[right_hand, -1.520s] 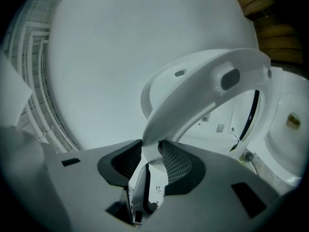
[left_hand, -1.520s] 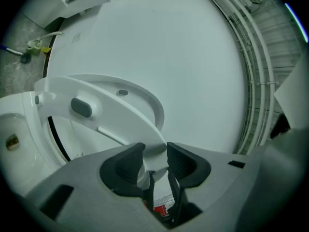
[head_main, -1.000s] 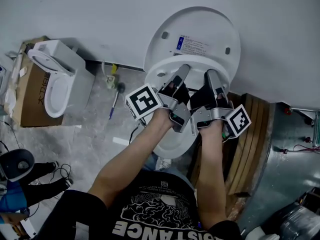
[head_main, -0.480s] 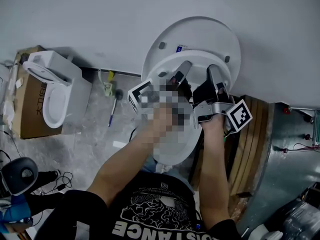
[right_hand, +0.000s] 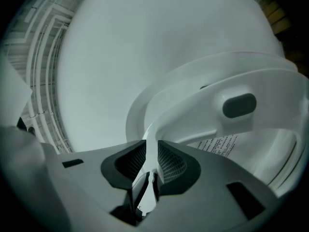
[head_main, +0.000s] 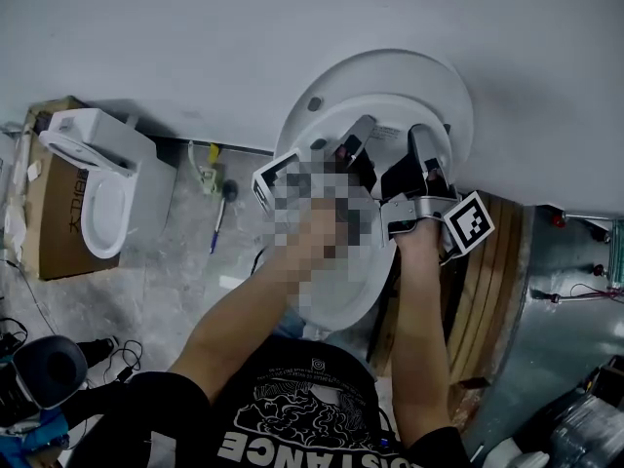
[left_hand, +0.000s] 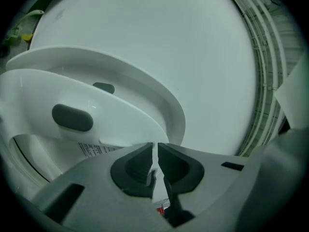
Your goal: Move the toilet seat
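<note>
A white toilet stands against the wall with its lid [head_main: 400,76] raised. The seat ring [head_main: 331,125] is lifted off the bowl [head_main: 341,305] and tilts close to the lid. My left gripper [head_main: 359,133] grips the ring's front edge; a mosaic patch hides its body. My right gripper [head_main: 426,144] grips the same edge beside it. The left gripper view shows the seat [left_hand: 96,105], its grey bumper [left_hand: 72,118], and its thin rim pinched in the gripper [left_hand: 154,151]. The right gripper [right_hand: 151,151] pinches the seat [right_hand: 217,91] likewise. Both jaws have just been closing on the rim.
A second white toilet [head_main: 93,178] sits on a cardboard box [head_main: 49,222] at left. A pen-like tool [head_main: 218,220] lies on the grey floor. Wooden boards [head_main: 487,291] stand right of the bowl, with a metal surface [head_main: 570,320] beyond. The wall [head_main: 195,37] is just behind the lid.
Both grippers have moved toward the wall, carrying the seat ring up toward the lid. The ring now covers most of the lid's label.
</note>
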{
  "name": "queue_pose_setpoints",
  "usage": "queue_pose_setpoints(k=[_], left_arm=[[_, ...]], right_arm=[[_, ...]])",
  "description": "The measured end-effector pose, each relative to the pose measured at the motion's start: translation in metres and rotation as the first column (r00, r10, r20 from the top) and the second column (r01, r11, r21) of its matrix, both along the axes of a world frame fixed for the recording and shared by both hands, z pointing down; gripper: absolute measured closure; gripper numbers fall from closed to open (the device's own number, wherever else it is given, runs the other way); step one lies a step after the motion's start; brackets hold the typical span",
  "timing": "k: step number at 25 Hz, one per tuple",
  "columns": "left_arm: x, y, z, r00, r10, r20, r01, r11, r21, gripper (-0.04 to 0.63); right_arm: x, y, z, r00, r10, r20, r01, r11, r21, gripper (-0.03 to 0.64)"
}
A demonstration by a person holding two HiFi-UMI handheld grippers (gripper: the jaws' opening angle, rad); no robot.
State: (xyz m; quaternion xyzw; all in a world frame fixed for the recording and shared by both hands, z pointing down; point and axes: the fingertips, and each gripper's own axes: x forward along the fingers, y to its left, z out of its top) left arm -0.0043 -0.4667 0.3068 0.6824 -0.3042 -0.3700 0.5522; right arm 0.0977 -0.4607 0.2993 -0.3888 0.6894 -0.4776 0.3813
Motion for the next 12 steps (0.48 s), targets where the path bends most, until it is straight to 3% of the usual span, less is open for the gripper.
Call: queue_pose_setpoints(k=[12], left_arm=[[0.003, -0.014, 0.003, 1.0, 0.016, 0.027, -0.016, 1.0, -0.01, 0.555]], right_arm=[[0.001, -0.01, 0.003, 0.998, 0.009, -0.065, -0.009, 1.0, -0.002, 0.535]])
